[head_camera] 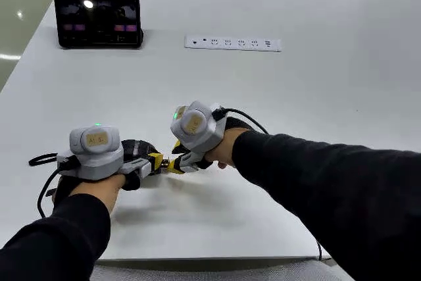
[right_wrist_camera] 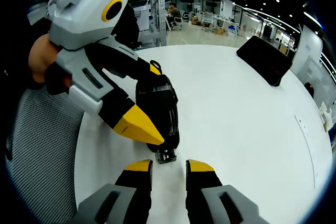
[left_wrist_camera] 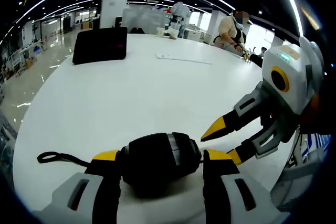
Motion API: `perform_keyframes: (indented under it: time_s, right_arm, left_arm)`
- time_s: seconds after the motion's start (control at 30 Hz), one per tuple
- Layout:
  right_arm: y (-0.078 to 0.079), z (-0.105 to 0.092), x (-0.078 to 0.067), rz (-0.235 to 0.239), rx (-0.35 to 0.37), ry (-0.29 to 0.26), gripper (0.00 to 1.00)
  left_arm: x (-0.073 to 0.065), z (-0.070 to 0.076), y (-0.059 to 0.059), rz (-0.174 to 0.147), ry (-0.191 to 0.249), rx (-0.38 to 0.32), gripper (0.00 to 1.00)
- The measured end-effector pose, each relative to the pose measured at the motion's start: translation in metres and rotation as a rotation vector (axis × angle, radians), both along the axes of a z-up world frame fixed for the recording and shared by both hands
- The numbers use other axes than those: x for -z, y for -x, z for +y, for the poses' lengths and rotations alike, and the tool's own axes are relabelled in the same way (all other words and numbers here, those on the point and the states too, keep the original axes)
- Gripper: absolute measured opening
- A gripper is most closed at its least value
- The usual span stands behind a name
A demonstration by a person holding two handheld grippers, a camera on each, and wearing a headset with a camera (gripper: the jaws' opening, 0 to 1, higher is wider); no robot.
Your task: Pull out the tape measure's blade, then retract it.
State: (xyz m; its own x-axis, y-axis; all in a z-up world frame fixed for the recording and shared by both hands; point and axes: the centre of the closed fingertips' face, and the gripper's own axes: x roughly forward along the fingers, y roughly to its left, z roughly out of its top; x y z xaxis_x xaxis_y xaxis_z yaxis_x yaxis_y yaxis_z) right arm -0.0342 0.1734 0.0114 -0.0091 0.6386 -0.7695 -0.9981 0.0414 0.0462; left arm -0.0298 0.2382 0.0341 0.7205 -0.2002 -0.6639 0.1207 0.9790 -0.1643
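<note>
Near the front edge of the table, pinching the tape measure by its case in the left gripper, poising the slightly parted right gripper at the blade tab; pull-out apparently not begun, next needing closure on that tab and a straight draw.

A dark tablet stands propped at the far left of the white table. A white power strip lies flat to its right, well apart.
</note>
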Motion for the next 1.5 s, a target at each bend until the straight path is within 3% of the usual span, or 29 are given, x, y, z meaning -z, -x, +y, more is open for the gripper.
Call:
perform_keyframes:
  time_s: [0.07,0.13,0.23,0.37,0.57,0.8,0.93,1.03,1.23,1.43,1.5]
  right_arm:
    - [0.002,-0.011,-0.002,0.016,0.035,-0.016,0.24]
    - [0.002,-0.022,-0.003,0.015,0.058,-0.027,0.24]
    - [0.004,-0.036,-0.006,0.019,0.093,-0.043,0.24]
    - [0.006,-0.052,-0.013,0.016,0.130,-0.067,0.25]
    - [0.008,-0.075,-0.015,0.013,0.178,-0.083,0.26]
    - [0.012,-0.096,-0.021,-0.009,0.189,-0.086,0.27]
    - [0.014,-0.110,-0.021,0.004,0.221,-0.089,0.31]
    - [0.015,-0.121,-0.021,0.003,0.241,-0.093,0.33]
    - [0.012,-0.144,-0.020,0.019,0.305,-0.089,0.41]
    - [0.008,-0.164,-0.024,-0.008,0.341,-0.096,0.48]
    - [0.008,-0.174,-0.021,-0.019,0.345,-0.071,0.55]
  left_arm:
    - [-0.002,-0.008,0.003,0.003,0.032,0.060,0.66]
    - [-0.002,-0.007,0.005,0.003,0.009,0.101,0.68]
    - [-0.006,-0.008,0.008,-0.004,0.021,0.127,0.70]
    - [-0.007,-0.012,0.014,0.001,-0.003,0.221,0.74]
    - [-0.007,-0.007,0.020,0.002,0.005,0.256,0.81]
    - [-0.011,-0.002,0.025,-0.023,0.040,0.304,0.87]
    - [-0.014,0.005,0.027,-0.030,0.049,0.302,0.98]
    - [-0.017,0.006,0.031,-0.042,0.067,0.323,0.99]
    - [-0.022,0.012,0.039,-0.059,0.046,0.377,0.99]
    - [-0.019,0.020,0.050,-0.026,0.067,0.386,0.99]
    - [-0.015,0.026,0.054,-0.022,0.030,0.406,0.99]
